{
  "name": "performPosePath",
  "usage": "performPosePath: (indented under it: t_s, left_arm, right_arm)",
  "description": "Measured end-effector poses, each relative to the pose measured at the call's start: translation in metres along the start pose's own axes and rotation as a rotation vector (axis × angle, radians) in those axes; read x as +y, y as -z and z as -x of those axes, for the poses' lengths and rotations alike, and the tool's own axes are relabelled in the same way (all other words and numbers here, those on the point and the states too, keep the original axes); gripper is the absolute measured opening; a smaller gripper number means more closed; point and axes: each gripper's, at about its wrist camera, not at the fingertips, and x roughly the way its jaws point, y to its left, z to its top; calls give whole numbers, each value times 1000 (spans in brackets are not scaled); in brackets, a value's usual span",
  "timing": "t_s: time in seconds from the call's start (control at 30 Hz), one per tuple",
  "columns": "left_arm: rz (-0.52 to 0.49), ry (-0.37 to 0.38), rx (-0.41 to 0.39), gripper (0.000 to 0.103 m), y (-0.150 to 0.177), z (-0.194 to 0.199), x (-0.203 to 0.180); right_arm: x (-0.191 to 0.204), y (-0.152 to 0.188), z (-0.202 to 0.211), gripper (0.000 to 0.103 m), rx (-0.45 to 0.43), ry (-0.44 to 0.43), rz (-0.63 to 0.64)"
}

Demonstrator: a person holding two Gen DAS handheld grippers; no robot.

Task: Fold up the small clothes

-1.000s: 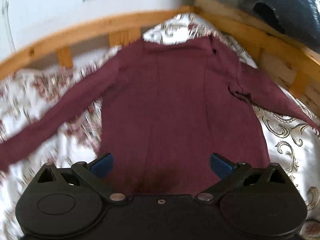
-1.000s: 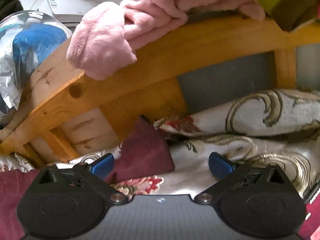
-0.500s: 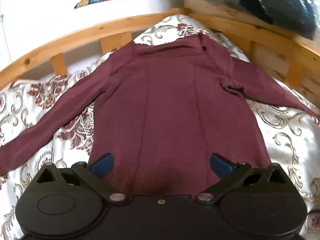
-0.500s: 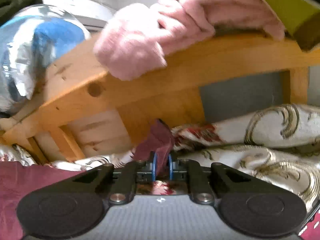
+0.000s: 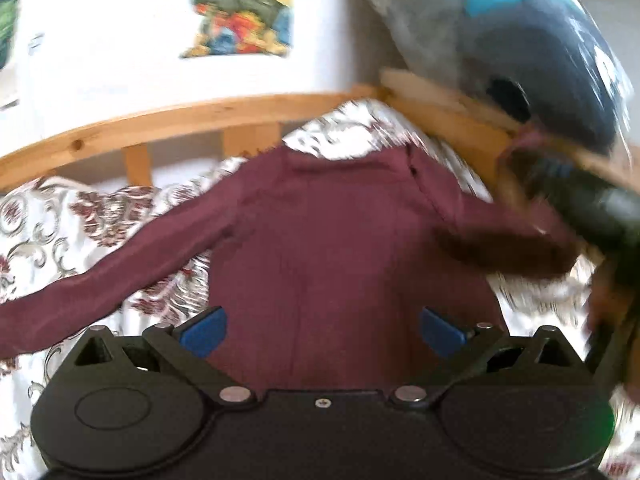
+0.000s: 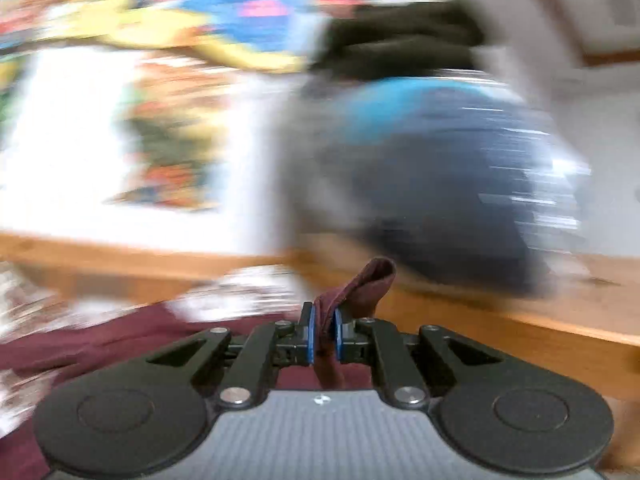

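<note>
A maroon long-sleeved top (image 5: 344, 248) lies flat on the patterned bedsheet, neck toward the headboard, left sleeve stretched out to the left. My left gripper (image 5: 322, 326) is open above the top's lower body, holding nothing. My right gripper (image 6: 324, 334) is shut on the cuff of the right sleeve (image 6: 366, 284), which sticks up between the blue pads. In the left wrist view the right gripper (image 5: 592, 208) is a dark blur lifting that sleeve (image 5: 508, 240) over the top's right side.
A wooden bed rail (image 5: 168, 124) runs along the far side and the right (image 6: 540, 312). A large blue-grey plastic-wrapped bundle (image 5: 520, 52) sits on the right rail. A colourful picture (image 5: 240, 8) hangs on the white wall. The floral sheet (image 5: 52, 216) surrounds the top.
My right gripper, shut on the sleeve cuff, has lifted and swung it left, over the top. The left gripper has tilted up slightly and stays open.
</note>
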Motion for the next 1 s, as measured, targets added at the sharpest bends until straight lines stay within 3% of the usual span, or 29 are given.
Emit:
performPosePath:
  t_s: [0.13,0.4,0.53,0.7,0.77,0.93,1.0]
  left_arm:
    - [133,-34,-73,102,-7,5,22]
    - [228,-142,-126,102,-13,9,42]
    - [236,-160,-113,102,-12,12,43]
    - [196,-153,-100,102,-7,16,35]
    - [158,-142,-99,102,-7,16,27]
    - [109,-156,-129,102,-8,18,15]
    - [130,-174,-134,102,-9,16,17]
  right_arm:
    - [44,18,-5,11,60,-207,57]
    - [92,46,15,11,205,-459,122]
    - [103,48,26,12,263,-516,140]
    - [109,55,28,14,357,-526,96]
    - [107,58,25,20,394,-530,52]
    - [87,58,15,71,423,-482,-69]
    - [67,55,11,81,409,-413,-109]
